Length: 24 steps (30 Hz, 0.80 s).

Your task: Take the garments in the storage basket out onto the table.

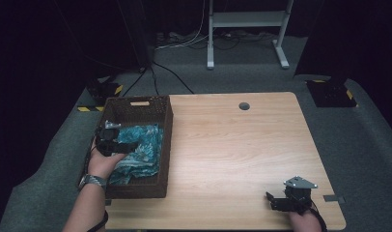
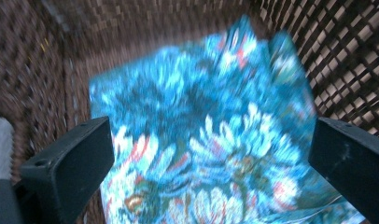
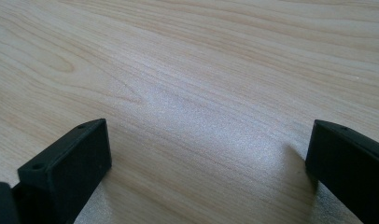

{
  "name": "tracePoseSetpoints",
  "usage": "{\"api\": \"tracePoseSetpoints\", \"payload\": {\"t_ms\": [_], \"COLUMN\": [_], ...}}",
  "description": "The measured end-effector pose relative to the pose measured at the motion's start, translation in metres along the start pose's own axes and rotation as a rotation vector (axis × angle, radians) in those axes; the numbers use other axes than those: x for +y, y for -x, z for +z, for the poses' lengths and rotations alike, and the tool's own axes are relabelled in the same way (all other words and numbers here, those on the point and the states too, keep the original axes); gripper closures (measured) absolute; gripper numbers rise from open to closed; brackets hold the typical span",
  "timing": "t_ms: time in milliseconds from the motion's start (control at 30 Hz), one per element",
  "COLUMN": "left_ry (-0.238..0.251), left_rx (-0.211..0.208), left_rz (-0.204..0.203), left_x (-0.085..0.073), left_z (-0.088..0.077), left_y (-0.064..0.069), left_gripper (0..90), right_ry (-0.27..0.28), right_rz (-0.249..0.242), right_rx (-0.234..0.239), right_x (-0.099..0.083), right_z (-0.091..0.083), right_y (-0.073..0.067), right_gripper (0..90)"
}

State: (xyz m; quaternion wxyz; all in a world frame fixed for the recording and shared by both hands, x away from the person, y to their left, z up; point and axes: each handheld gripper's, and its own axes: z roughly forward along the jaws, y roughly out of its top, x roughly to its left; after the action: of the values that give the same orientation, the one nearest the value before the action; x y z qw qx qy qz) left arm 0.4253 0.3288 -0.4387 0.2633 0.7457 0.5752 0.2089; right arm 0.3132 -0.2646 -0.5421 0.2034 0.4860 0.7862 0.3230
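While the left gripper is held wide open over the blue floral cloth inside the wicker basket, nothing is gripped; the right gripper is rested open and empty on the table.

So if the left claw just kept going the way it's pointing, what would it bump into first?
Most likely the blue floral-patterned cloth lying in the dark brown woven basket. The left claw is open and aimed right at it, though how near it is remains unclear.
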Motion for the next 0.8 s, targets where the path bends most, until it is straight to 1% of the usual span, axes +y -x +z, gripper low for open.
{"api": "tracePoseSetpoints", "payload": {"t_ms": [133, 200, 267, 333, 367, 400, 433, 467, 500, 567, 700, 800], "left_ry": [-0.088, -0.138, -0.173, -0.216, -0.23, -0.23, -0.274, -0.274, -0.298, -0.306, -0.323, -0.386], "left_rx": [-0.005, -0.006, -0.011, -0.02, -0.024, -0.024, -0.045, -0.045, -0.054, -0.061, -0.09, -0.095], "left_rz": [0.006, -0.001, -0.013, -0.014, -0.012, -0.012, -0.005, -0.005, 0.007, 0.012, 0.006, 0.027], "left_x": [-0.002, -0.003, -0.004, -0.005, -0.005, -0.005, -0.006, -0.006, -0.006, -0.005, -0.005, -0.007], "left_z": [0.014, 0.022, 0.027, 0.034, 0.036, 0.036, 0.042, 0.042, 0.045, 0.047, 0.052, 0.062], "left_y": [0.003, 0.004, 0.005, 0.006, 0.006, 0.006, 0.009, 0.009, 0.012, 0.014, 0.02, 0.027], "left_gripper": [0.5, 1.2, 1.2, 1.2, 1.2, 1.2, 1.2, 1.2, 1.2, 1.2, 1.3, 1.6], "right_ry": [0.0, 0.0, 0.0, 0.0, 0.0, 0.0, 0.0, 0.0, -0.001, -0.001, -0.001, -0.001], "right_rz": [0.0, 0.0, 0.0, 0.0, 0.0, 0.0, -0.001, -0.001, 0.0, 0.0, -0.001, -0.001], "right_rx": [0.0, 0.0, 0.0, 0.001, 0.001, 0.001, 0.001, 0.001, 0.001, 0.001, 0.001, 0.001], "right_x": [0.0, 0.0, 0.0, 0.0, 0.0, 0.0, 0.0, 0.0, 0.0, 0.0, 0.0, 0.0], "right_z": [0.0, 0.0, 0.0, 0.0, 0.0, 0.0, 0.0, 0.0, 0.0, 0.0, 0.0, 0.0], "right_y": [0.0, 0.0, 0.0, 0.0, 0.0, 0.0, 0.0, 0.0, 0.0, 0.0, 0.0, 0.0], "right_gripper": [0.0, 0.0, 0.0, 0.0, 0.0, 0.0, 0.0, 0.0, 0.0, 0.0, 0.0, 0.0]}}
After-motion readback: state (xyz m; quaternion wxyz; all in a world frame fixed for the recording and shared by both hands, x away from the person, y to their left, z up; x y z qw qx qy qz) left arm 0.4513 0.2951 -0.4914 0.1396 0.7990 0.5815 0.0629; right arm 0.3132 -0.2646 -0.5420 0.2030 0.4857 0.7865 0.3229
